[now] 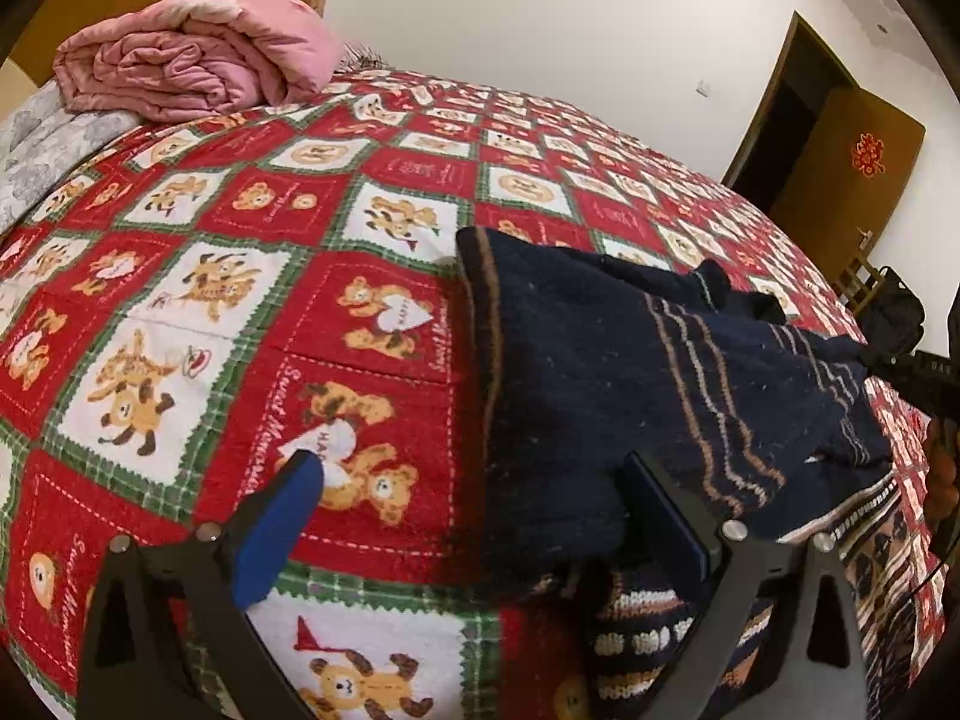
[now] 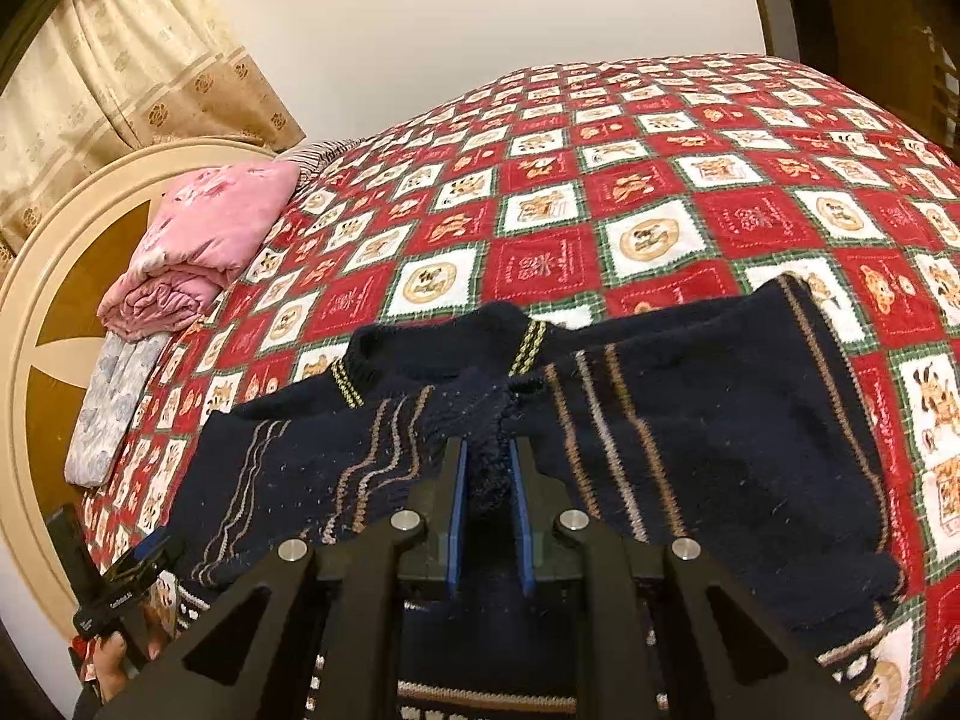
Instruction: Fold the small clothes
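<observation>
A small navy knitted sweater (image 1: 606,372) with tan stripes lies partly folded on the red teddy-bear bedspread (image 1: 252,300). It also shows in the right wrist view (image 2: 708,432). My left gripper (image 1: 474,480) is open, with its jaws wide apart; its left blue pad (image 1: 282,522) is over the bedspread and its right pad (image 1: 666,516) rests at the sweater's edge. My right gripper (image 2: 486,462) is shut on a bunched fold of the sweater (image 2: 489,450) near its striped collar (image 2: 528,348).
A folded pink quilt (image 1: 198,54) and a grey patterned pillow (image 1: 42,156) lie at the head of the bed by the round headboard (image 2: 36,324). Curtains (image 2: 120,60) hang behind it. A brown door (image 1: 852,162) stands across the room.
</observation>
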